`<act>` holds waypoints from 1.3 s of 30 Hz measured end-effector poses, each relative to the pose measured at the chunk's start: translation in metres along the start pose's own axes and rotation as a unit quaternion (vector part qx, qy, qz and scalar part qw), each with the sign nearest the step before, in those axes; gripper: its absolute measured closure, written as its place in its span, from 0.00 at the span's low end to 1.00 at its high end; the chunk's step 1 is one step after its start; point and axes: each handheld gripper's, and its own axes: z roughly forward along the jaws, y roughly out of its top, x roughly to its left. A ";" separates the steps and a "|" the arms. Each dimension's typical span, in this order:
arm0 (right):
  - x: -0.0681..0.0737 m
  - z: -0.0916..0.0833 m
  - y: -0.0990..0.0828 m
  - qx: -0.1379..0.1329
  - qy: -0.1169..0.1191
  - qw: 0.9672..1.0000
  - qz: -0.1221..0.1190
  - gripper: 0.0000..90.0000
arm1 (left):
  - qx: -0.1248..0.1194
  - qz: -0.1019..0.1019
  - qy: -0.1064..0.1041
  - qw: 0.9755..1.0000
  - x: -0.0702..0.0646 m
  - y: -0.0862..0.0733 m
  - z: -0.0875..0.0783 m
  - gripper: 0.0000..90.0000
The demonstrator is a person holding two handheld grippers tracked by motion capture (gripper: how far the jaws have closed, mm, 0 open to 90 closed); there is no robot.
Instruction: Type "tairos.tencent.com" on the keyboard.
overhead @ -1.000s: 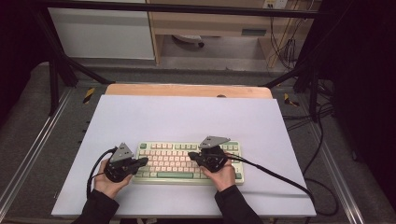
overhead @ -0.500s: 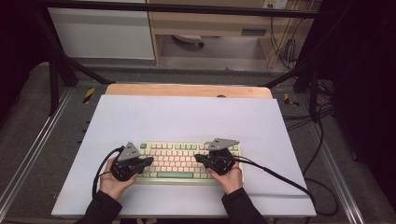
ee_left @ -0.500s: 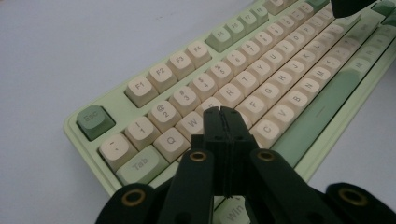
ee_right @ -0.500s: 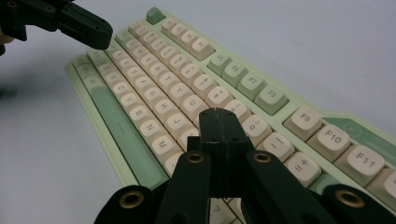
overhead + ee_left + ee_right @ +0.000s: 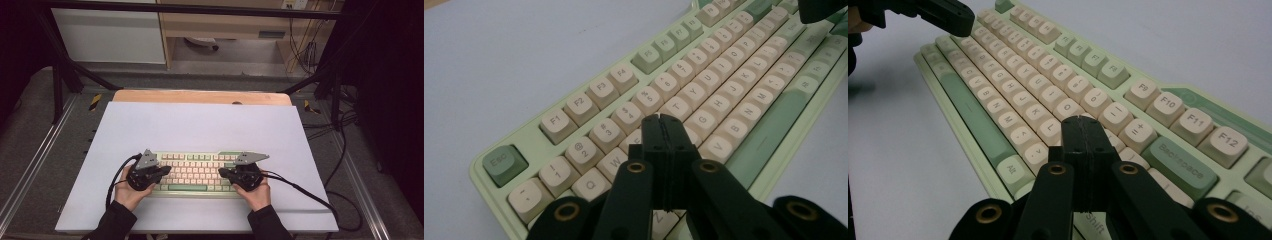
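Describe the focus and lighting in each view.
High view: dim, soft, dark surroundings, pale table evenly lit. Left gripper view: keyboard sharp nearby, far keys blur; shut left gripper dark. Right gripper view: right gripper silhouetted, far keys soft.

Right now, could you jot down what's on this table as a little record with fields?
Main item: keyboard, pale green with cream keys
Surface: white table
Left tool: jaws shut together, tip above the letter keys near the left end
Right tool: jaws shut together, tip over keys near Backspace key
Held items: none
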 end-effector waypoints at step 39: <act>-0.006 -0.009 -0.009 -0.001 -0.004 1.000 0.005 1.00 | 0.025 0.008 0.004 1.000 -0.005 0.007 0.037 1.00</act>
